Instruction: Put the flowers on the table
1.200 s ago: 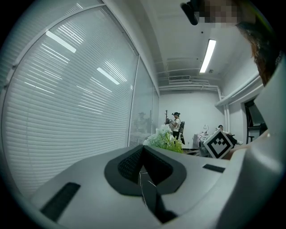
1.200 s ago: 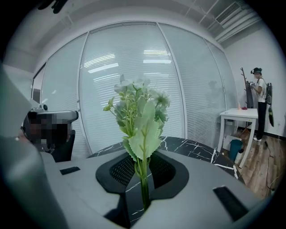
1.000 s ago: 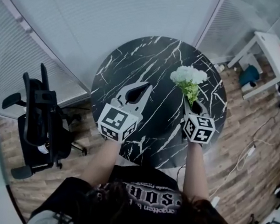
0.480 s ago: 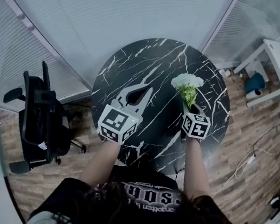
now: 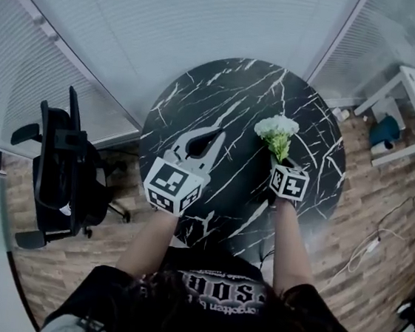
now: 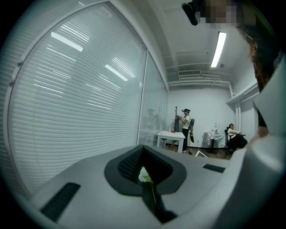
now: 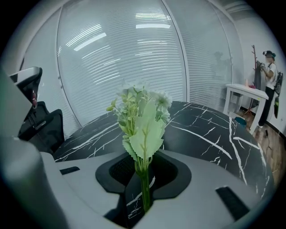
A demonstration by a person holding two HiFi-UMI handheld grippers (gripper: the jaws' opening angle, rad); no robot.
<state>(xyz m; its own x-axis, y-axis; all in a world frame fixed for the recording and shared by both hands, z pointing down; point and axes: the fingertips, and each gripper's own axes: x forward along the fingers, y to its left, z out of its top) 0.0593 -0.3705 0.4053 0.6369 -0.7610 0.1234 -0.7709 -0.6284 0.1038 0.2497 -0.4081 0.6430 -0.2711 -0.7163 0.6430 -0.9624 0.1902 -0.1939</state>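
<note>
Black marble-patterned worktop (image 5: 200, 101), round, white-veined. Item under task: the flowers (image 7: 142, 116), a small sprig that looks artificial, with white heads over green serrated leaves. It is carried by the right gripper (image 5: 285, 163) over the right side of the worktop, near its right edge. Contact with the surface cannot be confirmed. The right gripper's jaws stand narrow, pinched on the thin stems (image 7: 144, 188) below the lowest leaf, and the heads project beyond the jaw tips. The left gripper (image 5: 215, 134) sits over the worktop's middle, jaws together, nothing between them. Judgement: a light load with thin, flexible stems and soft heads that would crush under pressure. The hold belongs on the bare stems, and a light pinch should suffice. The glossy surface may let the sprig slide once laid down
</note>
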